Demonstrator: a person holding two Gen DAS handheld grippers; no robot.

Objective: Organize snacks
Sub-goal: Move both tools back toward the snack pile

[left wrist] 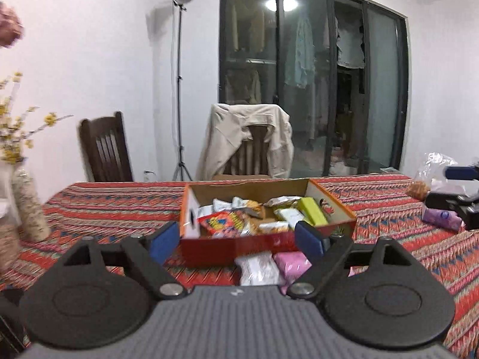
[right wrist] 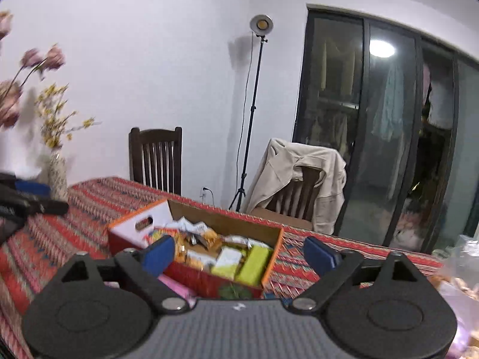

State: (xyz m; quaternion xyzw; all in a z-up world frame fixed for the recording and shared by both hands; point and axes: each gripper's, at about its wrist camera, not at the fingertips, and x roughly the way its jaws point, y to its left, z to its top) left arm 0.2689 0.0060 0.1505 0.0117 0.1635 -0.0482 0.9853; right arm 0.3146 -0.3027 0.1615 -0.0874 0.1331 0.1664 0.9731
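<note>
At the far left of the left wrist view a vase (left wrist: 28, 209) of yellow sprigs is blurred and cut by the frame edge. Toward the middle, the left gripper (left wrist: 238, 240) has its jaws spread wide with nothing between the pads; the open snack box (left wrist: 263, 243) on the patterned counter (left wrist: 98, 206) sits beyond and between them, packets (left wrist: 227, 220) heaped inside, their labels too smeared to read. Just below the box, a white packet (left wrist: 259, 267) and a pink packet (left wrist: 292, 264) lie on the cloth, partly hidden by the gripper body. At the right edge the other gripper shows only as a dark blur.

The right wrist view shows the box's white end wall with its handle slot. The right gripper (right wrist: 239, 254) also has its jaws parted and empty, the box behind their gap, toward the left pad.
</note>
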